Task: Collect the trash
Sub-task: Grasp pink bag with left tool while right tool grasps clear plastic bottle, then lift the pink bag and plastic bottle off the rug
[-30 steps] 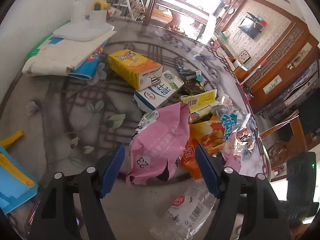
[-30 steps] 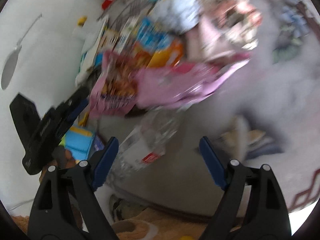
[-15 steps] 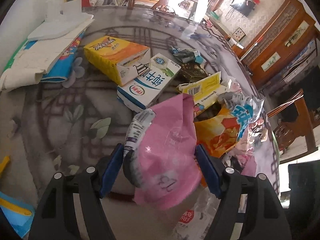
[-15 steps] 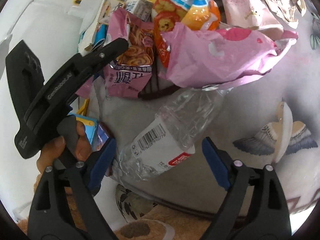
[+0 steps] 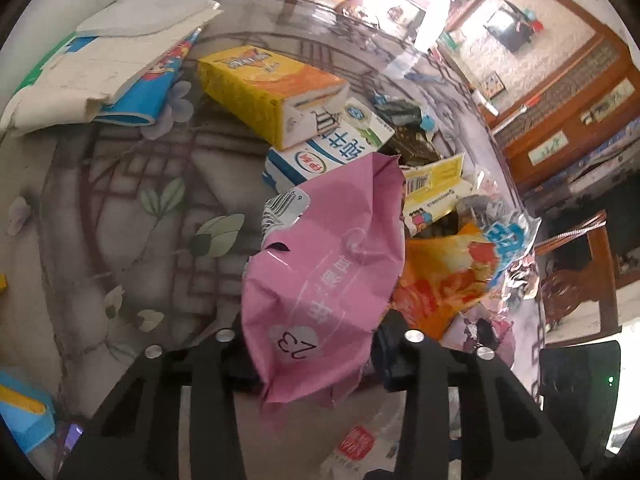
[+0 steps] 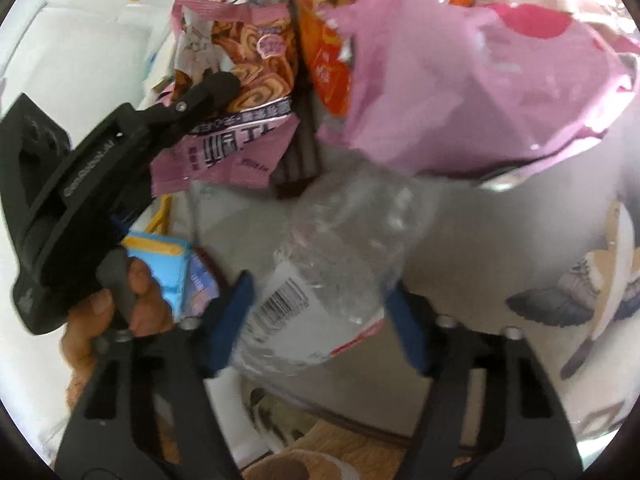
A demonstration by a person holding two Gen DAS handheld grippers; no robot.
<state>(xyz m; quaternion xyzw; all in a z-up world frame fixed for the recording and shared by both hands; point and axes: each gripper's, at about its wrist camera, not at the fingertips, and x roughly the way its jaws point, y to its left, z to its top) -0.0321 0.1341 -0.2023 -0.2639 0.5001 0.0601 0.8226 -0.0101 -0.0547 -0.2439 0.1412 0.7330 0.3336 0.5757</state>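
Since the earlier frames both grippers have descended onto the trash pile, and their jaws have just been closing. The left gripper (image 5: 312,356) now clamps the lower end of the pink snack bag (image 5: 324,272), which rises out of the jaws and hides both pads. The right gripper (image 6: 320,316) stands narrowed around the crushed clear bottle (image 6: 340,264); its blue pads (image 6: 234,316) touch the bottle's sides at the label. Just ahead of the left gripper lie an orange wrapper (image 5: 444,280), a white-and-blue milk carton (image 5: 332,152) and, farther out, a yellow box (image 5: 268,88). To the left of the right gripper, a hand (image 6: 120,304) holds the left gripper's handle. All items rest on the patterned glass table (image 5: 120,208).
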